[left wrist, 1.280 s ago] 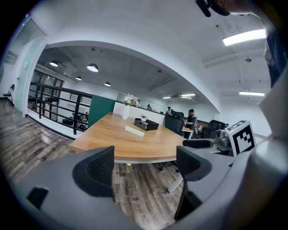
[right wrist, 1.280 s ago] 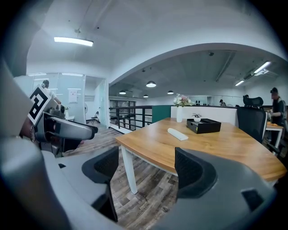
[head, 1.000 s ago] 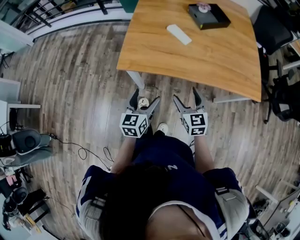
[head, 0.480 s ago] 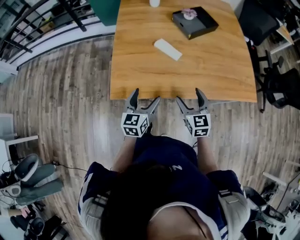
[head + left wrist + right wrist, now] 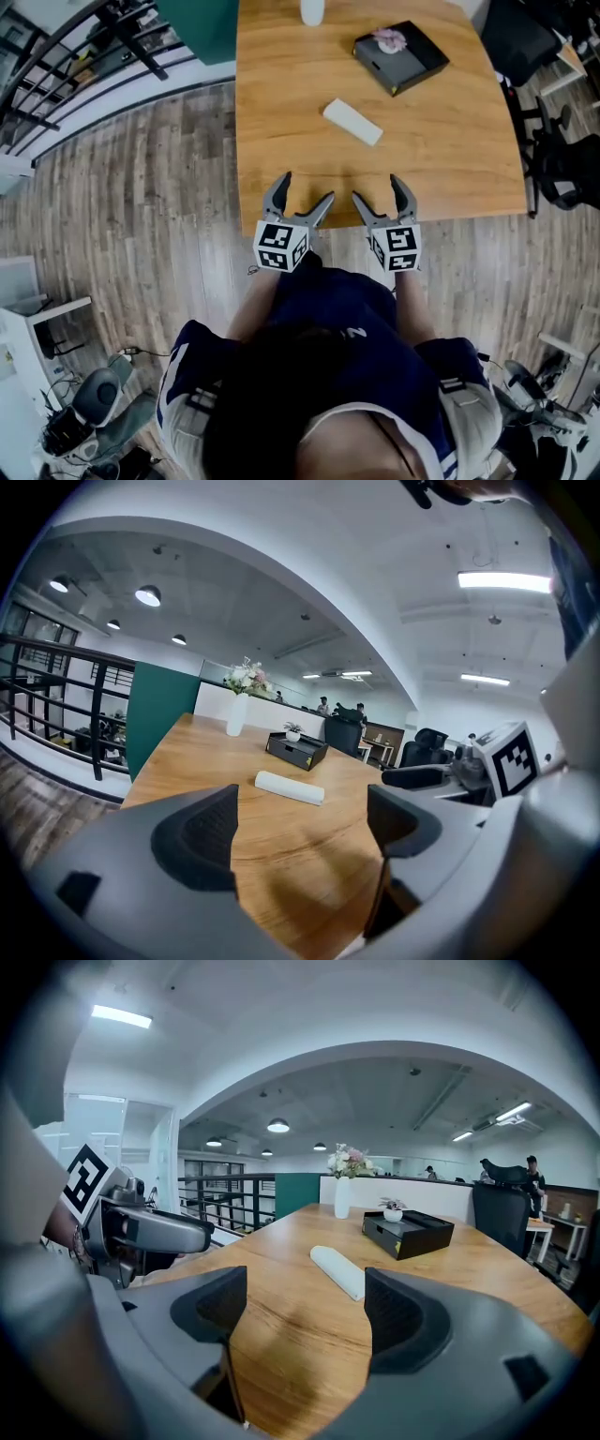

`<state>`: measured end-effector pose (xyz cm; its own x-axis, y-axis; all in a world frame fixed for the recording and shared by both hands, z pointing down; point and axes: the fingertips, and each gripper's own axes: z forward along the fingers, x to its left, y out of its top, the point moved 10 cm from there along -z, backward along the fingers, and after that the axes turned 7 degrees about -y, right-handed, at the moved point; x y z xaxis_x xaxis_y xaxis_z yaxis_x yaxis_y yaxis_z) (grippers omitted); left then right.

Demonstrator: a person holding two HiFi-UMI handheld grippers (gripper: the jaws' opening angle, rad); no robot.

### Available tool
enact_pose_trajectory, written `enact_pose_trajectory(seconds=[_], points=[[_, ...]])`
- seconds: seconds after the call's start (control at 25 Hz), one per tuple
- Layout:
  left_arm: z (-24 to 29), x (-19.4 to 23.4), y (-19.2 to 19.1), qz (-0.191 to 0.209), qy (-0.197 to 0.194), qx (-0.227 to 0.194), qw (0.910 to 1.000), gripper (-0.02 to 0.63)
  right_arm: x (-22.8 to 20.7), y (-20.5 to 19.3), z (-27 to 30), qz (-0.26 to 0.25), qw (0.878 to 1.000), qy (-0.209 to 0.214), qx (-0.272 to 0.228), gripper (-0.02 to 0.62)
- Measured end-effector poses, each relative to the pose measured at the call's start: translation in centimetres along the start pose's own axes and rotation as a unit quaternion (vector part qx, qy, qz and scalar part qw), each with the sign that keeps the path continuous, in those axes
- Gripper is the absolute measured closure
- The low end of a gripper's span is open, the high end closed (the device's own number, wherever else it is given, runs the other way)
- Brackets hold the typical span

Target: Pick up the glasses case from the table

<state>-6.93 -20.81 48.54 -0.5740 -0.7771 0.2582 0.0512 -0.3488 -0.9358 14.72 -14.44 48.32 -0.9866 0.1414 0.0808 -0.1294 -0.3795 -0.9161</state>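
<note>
A long white glasses case (image 5: 352,122) lies on the wooden table (image 5: 450,159), slightly past its middle; it also shows ahead in the left gripper view as the case (image 5: 290,787) and in the right gripper view as the case (image 5: 337,1271). My left gripper (image 5: 302,195) hovers open at the table's near edge, with nothing between its jaws. Beside it my right gripper (image 5: 380,193) is open too and empty. Both are well short of the case.
A black box (image 5: 400,57) with a small potted plant sits at the table's far right, and a white vase (image 5: 312,10) stands at the far edge. Office chairs (image 5: 562,159) stand right of the table. A railing (image 5: 84,47) runs at far left.
I have stepped closer: the table's near edge has come down to both grippers, which now reach just over it. The case lies nearer. Both grippers stay open.
</note>
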Motion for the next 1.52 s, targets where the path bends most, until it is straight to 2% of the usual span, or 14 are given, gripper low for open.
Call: enact_pose_trajectory(seconds=[0.4,0.72,1.04,1.52], points=[[0.4,4.7,0.8,0.001,-0.008,0.009,0.9999,0.173,1.9,1.4,4.1,-0.005,1.0,-0.003,0.012,0.213],[1.1,4.7,1.1,-0.013,0.012,0.011,0.9998,0.173,-2.3,3.7,6.7,-0.019,1.0,-0.001,0.019,0.212],[2.5,3.4,2.0,-0.024,0.053,0.011,0.9983,0.173,-7.1,5.1,12.1,-0.063,0.99,0.073,0.101,0.21],[1.4,3.9,1.9,-0.047,0.149,0.004,0.9877,0.173,-8.9,2.4,21.0,-0.091,0.958,0.17,0.212,0.21]])
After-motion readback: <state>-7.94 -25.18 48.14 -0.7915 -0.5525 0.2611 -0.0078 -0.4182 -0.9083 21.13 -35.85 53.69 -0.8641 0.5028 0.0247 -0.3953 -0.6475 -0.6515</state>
